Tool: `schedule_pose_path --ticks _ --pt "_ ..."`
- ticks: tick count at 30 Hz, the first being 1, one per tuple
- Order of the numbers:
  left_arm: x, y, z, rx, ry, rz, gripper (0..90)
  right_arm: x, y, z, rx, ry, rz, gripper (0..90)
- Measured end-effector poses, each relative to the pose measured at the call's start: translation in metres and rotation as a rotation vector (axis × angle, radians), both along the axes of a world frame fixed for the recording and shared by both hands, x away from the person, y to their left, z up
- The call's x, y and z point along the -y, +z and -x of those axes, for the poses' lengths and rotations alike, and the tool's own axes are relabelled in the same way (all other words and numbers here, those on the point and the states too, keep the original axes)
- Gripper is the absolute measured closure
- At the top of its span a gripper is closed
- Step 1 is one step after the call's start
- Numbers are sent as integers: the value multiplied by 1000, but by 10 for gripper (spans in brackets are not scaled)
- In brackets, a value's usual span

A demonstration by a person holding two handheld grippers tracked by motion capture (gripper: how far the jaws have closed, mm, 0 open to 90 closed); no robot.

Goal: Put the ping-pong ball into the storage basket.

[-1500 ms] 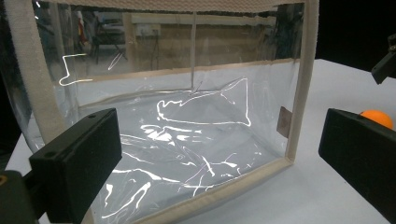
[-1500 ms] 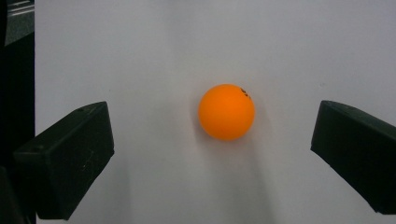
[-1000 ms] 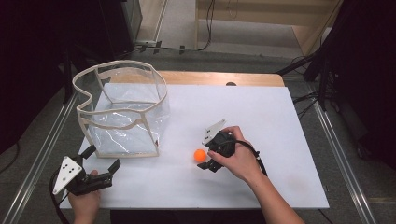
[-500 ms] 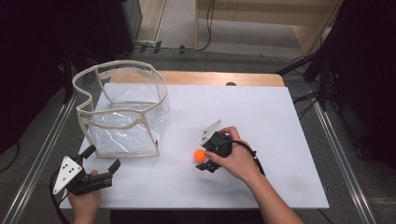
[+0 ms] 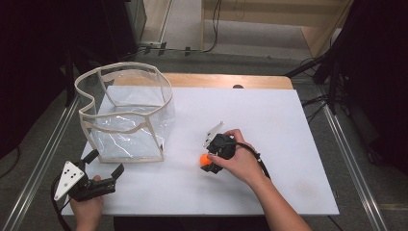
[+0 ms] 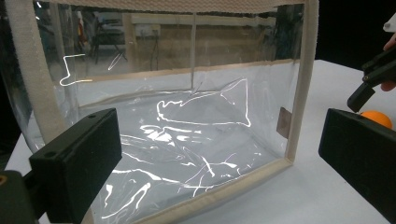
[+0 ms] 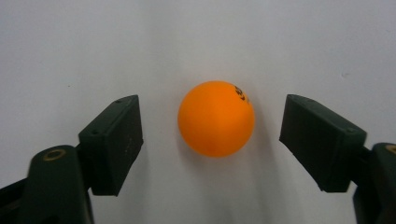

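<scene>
**Right gripper brackets the orange ball**

The right hand (image 5: pixel 243 161) reaches in from the lower right, forearm angled toward the table's middle, tipping the right gripper (image 5: pixel 208 163) down over the orange ping-pong ball (image 7: pixel 216 118). Its 2 jaws have just been closing, with the ball between them on the white table (image 5: pixel 269 120), a gap left on each side. The left hand (image 5: pixel 89 209) rests at the near left corner, holding the left gripper (image 5: pixel 103 166) level with jaws apart, aimed at the clear plastic bag (image 6: pixel 187 116) with beige trim.
</scene>
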State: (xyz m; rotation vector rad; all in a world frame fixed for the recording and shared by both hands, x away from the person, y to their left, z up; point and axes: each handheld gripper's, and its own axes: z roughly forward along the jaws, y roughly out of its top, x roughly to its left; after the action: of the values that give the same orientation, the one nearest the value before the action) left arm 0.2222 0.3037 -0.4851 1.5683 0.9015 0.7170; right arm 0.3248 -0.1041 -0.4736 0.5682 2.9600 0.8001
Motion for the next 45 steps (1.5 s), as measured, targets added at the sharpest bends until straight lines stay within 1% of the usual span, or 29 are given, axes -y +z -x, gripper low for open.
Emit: schedule_pose_path --ticks 4,7,9,11,12,17,20,25,28,29,33,35,39,41,45 --pt "0 0 0 0 -1 -1 0 -1 -2 -1 -14 -12 17 241" --pt "0 0 0 1 0 -1 1 -2 -5 -3 -17 -7 25 253" --pt "0 0 0 1 -1 -1 1 -2 -5 -4 -20 -6 30 277" --pt "0 0 0 1 -1 -2 1 -2 -6 -5 -23 -12 27 290" --pt "0 0 0 1 -1 -2 1 -2 -7 -5 -24 -6 26 301" --pt "0 0 0 1 0 0 1 -2 -8 -6 -27 -11 35 329" --pt "0 0 0 2 0 -1 1 -3 -9 -7 -32 -18 32 332" --pt "0 0 0 1 0 0 1 -5 -10 -7 -39 -9 43 335" --pt "0 0 0 1 0 1 1 -6 -12 -8 -43 -4 40 357" --pt "0 0 0 1 0 0 1 -7 -12 -8 -49 -6 46 366" --pt "0 0 0 2 0 -1 0 -8 -13 -9 -48 5 49 374" --pt "0 0 0 1 0 0 0 -9 -13 -9 -43 0 58 403" --pt "0 0 0 2 0 0 1 -9 -14 -9 -44 -2 53 442" --pt "0 0 0 1 0 0 1 -10 -13 -9 -36 -4 61 472" --pt "0 0 0 1 0 -1 0 -10 -13 -10 -35 5 61 474"
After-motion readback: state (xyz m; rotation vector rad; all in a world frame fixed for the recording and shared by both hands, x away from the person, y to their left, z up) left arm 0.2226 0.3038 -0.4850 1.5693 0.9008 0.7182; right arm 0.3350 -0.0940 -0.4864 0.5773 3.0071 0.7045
